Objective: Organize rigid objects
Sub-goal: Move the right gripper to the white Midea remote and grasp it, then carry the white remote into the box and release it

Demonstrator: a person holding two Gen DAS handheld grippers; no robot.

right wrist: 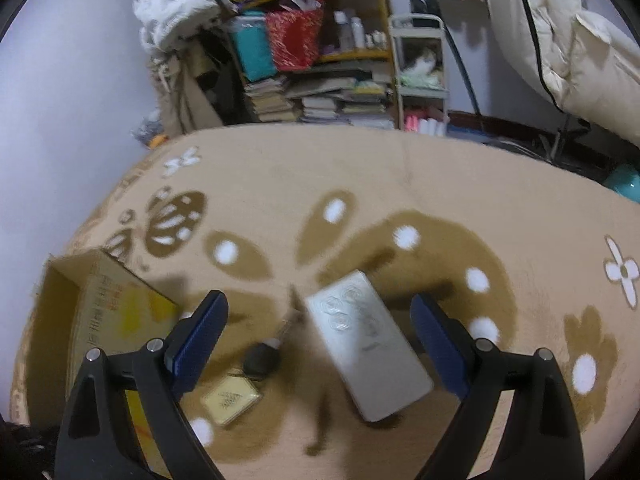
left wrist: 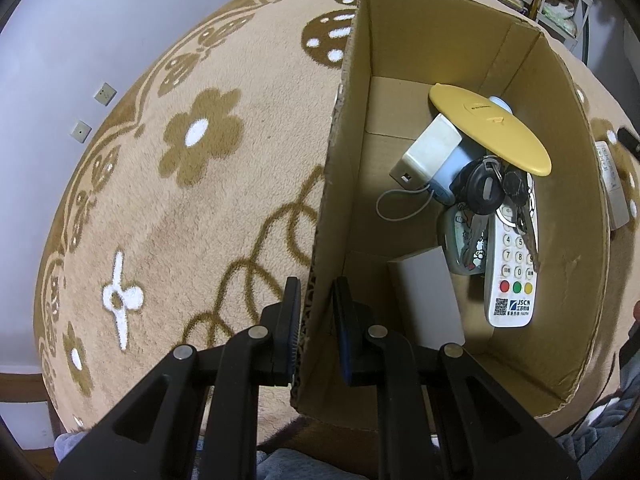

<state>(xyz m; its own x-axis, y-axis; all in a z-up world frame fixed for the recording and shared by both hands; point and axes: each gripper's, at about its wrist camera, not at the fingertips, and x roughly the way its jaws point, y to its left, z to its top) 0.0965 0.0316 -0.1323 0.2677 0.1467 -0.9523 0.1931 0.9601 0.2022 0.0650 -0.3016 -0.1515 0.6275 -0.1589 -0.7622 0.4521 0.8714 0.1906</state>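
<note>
The left gripper (left wrist: 316, 300) is clamped on the near wall of the cardboard box (left wrist: 560, 208), which holds a white remote (left wrist: 510, 264), keys (left wrist: 494, 188) and a yellow lid (left wrist: 488, 128). The right gripper (right wrist: 320, 320) hangs wide open and empty over the carpet (right wrist: 400, 168) — a silver remote (right wrist: 368, 344) lies between its fingers, with a car key (right wrist: 262, 360) just beside.

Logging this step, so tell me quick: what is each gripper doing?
Left gripper: shut on the box wall.
Right gripper: open, holding nothing, over the remote.

The right tool (right wrist: 320, 332) hangs open above a white remote (right wrist: 368, 344) (key (right wrist: 262, 360) lying just beside it).
</note>
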